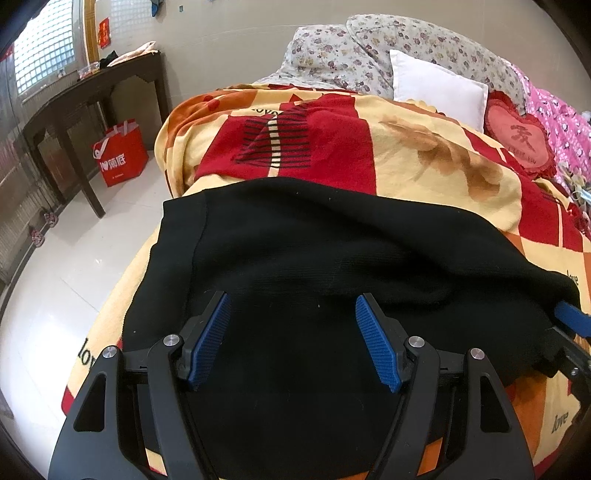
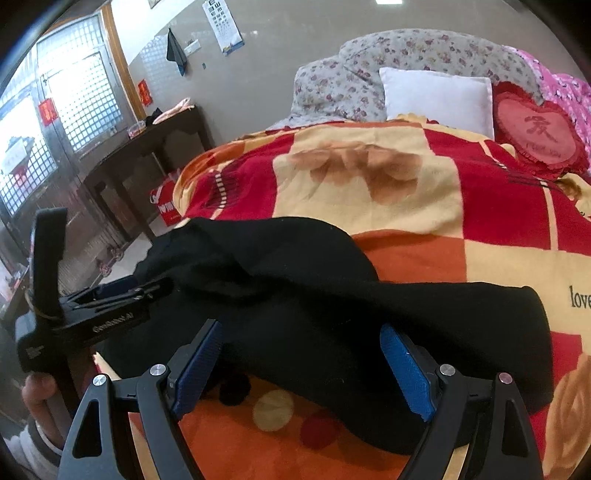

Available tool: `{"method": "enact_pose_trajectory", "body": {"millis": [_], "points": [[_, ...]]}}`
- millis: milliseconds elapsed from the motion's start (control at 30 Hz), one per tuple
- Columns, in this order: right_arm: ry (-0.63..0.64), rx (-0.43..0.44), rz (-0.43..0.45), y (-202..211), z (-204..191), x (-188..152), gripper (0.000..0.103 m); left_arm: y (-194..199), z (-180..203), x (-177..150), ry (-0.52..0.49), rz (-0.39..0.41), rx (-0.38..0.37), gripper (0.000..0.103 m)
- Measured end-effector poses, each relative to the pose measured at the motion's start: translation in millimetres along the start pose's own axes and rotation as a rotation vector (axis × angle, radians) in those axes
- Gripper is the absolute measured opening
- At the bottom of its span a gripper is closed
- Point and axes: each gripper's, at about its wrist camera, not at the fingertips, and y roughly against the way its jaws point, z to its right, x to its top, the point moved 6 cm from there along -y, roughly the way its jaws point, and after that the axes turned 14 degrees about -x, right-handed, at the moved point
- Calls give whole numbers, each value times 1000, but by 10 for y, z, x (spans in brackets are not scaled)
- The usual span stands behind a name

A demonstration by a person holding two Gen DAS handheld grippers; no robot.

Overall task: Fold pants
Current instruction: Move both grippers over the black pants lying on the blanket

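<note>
Where the bed's near edge curves toward the tiled floor [image 1: 55, 295], the black pants [image 1: 295, 258] lie in a folded heap across the blanket [image 1: 424, 155], a checked spread of red, cream and orange squares printed with the word "love". Their left end reaches the blanket's left edge and hangs a little over it; their right end stops short of the right side, rounded like a roll in the right wrist view [image 2: 480, 325].

The left gripper [image 1: 293, 339] hovers low over the middle of the pants with its blue pads [image 1: 210, 339] spread wide apart, nothing between them. The right gripper [image 2: 303, 365] is likewise spread open, its fingers straddling the near edge of the pants without pinching the cloth. From that side the left gripper's black body [image 2: 92, 317] shows at the pants' left end, a bare hand [image 2: 40, 398] wrapped round its handle.

At the head of the bed sit a flowered quilt [image 1: 351, 51], a white pillow [image 1: 439, 88], a red heart-shaped cushion [image 1: 521, 140] and pink bedding [image 1: 565, 125] along the right edge. Beside the bed's left side stands a dark wooden table [image 1: 92, 88] against the wall, with a red shopping bag [image 1: 122, 155] on the floor beneath it. Barred windows [image 2: 77, 96] let in daylight, and an eye chart [image 2: 223, 26] hangs on the beige wall.
</note>
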Motion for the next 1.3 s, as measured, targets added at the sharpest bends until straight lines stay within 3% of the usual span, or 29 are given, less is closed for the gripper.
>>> {"method": "enact_pose_trajectory", "body": {"millis": [67, 367, 533, 667, 833, 1200, 1300], "points": [[-16, 3, -25, -63, 46, 16, 86, -23, -8, 11, 4, -3, -2, 71], [-92, -140, -63, -719, 522, 521, 86, -203, -51, 75, 13, -27, 4, 71], [-168, -164, -23, -1015, 621, 906, 86, -259, -81, 83, 10, -40, 15, 71], [-178, -207, -10, -988, 768, 1005, 86, -257, -148, 81, 28, -49, 12, 71], [-175, -257, 10, -683, 1017, 902, 86, -147, -278, 35, 61, -54, -4, 71], [-124, -375, -13, -75, 1361, 116, 86, 91, -633, -162, 134, -73, 1, 71], [-152, -369, -21, -1, 1479, -12, 86, 208, -750, -257, 163, -78, -41, 71]]}}
